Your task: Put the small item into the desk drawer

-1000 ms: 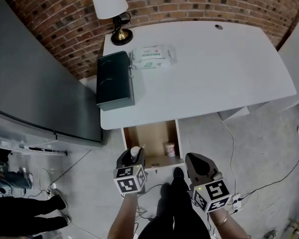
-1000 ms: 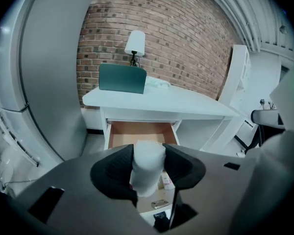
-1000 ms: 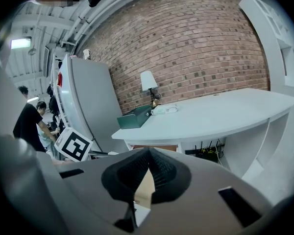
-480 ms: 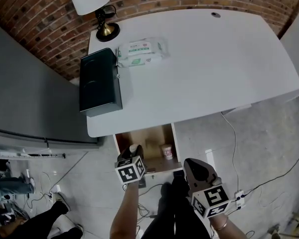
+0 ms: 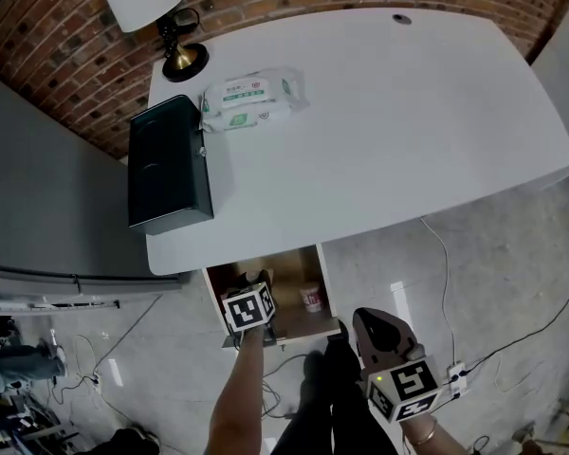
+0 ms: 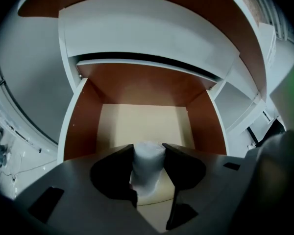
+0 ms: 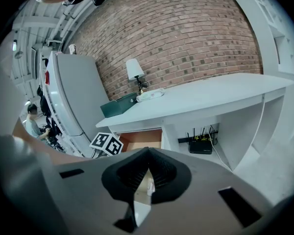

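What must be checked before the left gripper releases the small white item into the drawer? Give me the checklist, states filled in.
1. Drawer open: ok, the drawer stands pulled out.
2. Grip: ok, the left gripper has its jaws pressed on the white item.
3. Aim: ok, the jaws point into the drawer.
4. Landing spot: ok, bare floor ahead; the cup sits at the drawer's right.
5. Right gripper clear: ok, shut, empty, back from the drawer.
6. Item resting on the drawer floor: cannot tell.

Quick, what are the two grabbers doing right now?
Left gripper: closed on the small item.
Right gripper: closed, holding nothing.
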